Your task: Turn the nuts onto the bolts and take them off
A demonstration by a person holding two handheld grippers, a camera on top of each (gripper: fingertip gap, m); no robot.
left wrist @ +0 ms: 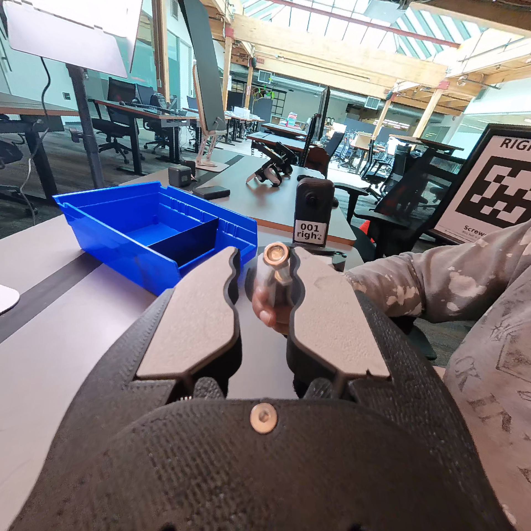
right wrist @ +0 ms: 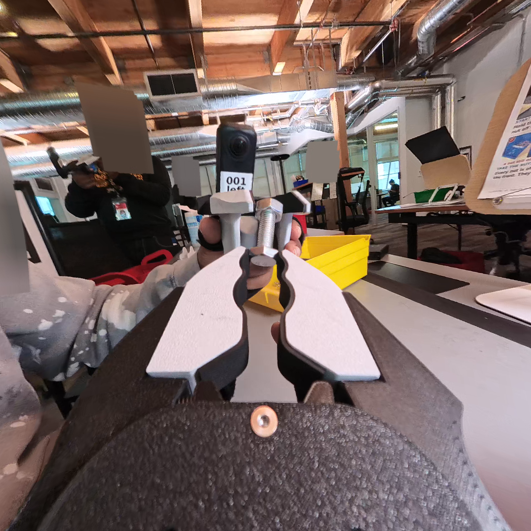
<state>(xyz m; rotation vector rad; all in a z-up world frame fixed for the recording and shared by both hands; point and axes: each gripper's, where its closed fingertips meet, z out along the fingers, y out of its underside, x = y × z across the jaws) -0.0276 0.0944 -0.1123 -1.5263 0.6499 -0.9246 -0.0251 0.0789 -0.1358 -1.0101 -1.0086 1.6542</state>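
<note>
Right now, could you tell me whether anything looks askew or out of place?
Nothing stands out. The bolt sits straight between both hand-held grippers, nut at its far end; the blue bin and yellow bin stand upright.

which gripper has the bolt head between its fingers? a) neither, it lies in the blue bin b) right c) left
b: in the right wrist view the bolt has its head pinched at the right gripper, with the nut at its far end in the left gripper.

My left gripper and right gripper face each other tip to tip, raised, jaws narrowed. My bare fingers wrap the left handle; speckled grey sleeve on right arm.
</note>
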